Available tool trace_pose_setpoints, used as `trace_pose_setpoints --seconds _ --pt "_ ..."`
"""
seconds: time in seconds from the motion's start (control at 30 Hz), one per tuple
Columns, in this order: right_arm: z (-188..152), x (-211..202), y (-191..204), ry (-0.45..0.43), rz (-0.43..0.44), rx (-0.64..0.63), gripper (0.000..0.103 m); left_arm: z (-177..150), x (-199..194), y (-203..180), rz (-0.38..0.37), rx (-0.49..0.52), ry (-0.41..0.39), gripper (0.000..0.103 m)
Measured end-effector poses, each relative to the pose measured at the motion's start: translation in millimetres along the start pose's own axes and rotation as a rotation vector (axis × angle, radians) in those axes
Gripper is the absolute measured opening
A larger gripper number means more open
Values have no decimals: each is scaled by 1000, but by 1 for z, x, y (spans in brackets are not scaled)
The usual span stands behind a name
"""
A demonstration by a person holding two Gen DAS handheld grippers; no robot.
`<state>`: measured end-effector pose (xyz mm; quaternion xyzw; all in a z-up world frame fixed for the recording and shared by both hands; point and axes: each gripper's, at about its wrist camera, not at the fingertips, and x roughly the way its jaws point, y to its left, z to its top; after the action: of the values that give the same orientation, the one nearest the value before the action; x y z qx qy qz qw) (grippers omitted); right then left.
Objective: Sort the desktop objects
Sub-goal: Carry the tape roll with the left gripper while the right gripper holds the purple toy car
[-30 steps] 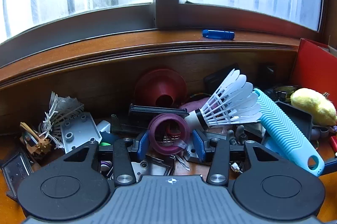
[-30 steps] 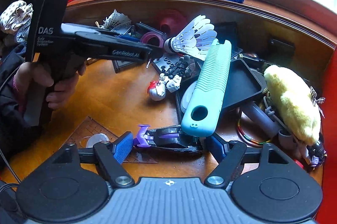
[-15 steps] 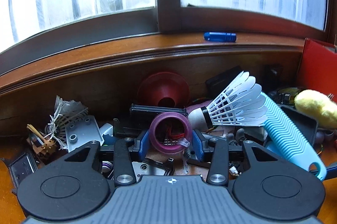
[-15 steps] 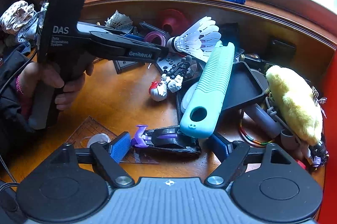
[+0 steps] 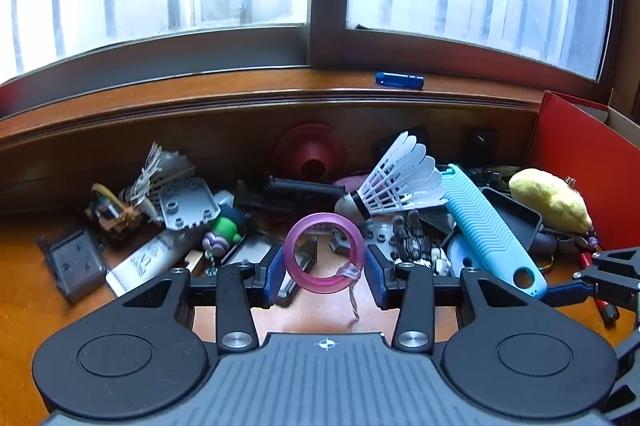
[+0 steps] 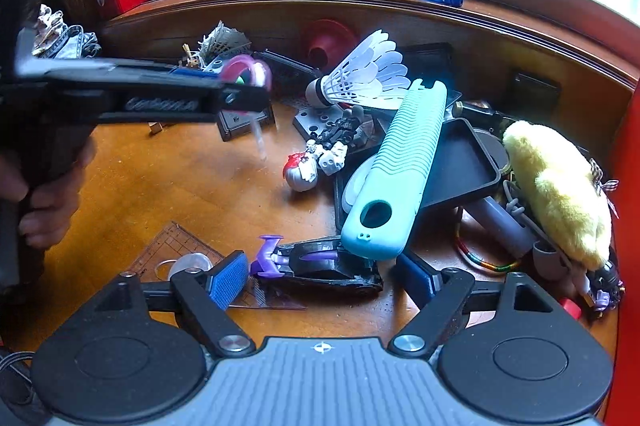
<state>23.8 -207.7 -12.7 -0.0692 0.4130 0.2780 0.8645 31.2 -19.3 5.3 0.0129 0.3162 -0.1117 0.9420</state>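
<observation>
While gripping the pink ring (image 5: 325, 253), left gripper (image 5: 325, 268) over bare desk (image 6: 192, 186); right gripper (image 6: 326, 280) fingers wide.

Left gripper (image 6: 244, 82) motion-blurred, purple ring (image 6: 247, 74) smeared, red box (image 5: 592, 162) cut off

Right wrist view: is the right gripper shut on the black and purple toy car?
No: the right gripper is open, its blue pads apart on either side of the black and purple toy car lying on the wooden desk.
</observation>
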Motion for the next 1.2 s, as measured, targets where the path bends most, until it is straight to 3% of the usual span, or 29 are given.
trace_pose_setpoints --seconds 0.3,0.33,0.43,0.7,0.93,1.2 --pt "-6 1 7 -26 -22 -49 88 -8 -19 -8 10 -11 -5 43" --pt "-7 1 7 -31 -25 -47 87 -9 -23 -10 14 -13 -10 43" --pt "-8 0 7 -45 -33 -38 71 -12 -32 -15 16 -9 -18 43" --pt "-15 -12 3 -58 -49 5 70 -16 -55 -31 15 12 -45 43" --pt "-25 -38 -7 -85 -52 50 70 -22 -64 -47 31 33 -19 43" --pt "-28 -73 -13 -151 -52 15 70 -24 -69 -66 47 23 -14 43"
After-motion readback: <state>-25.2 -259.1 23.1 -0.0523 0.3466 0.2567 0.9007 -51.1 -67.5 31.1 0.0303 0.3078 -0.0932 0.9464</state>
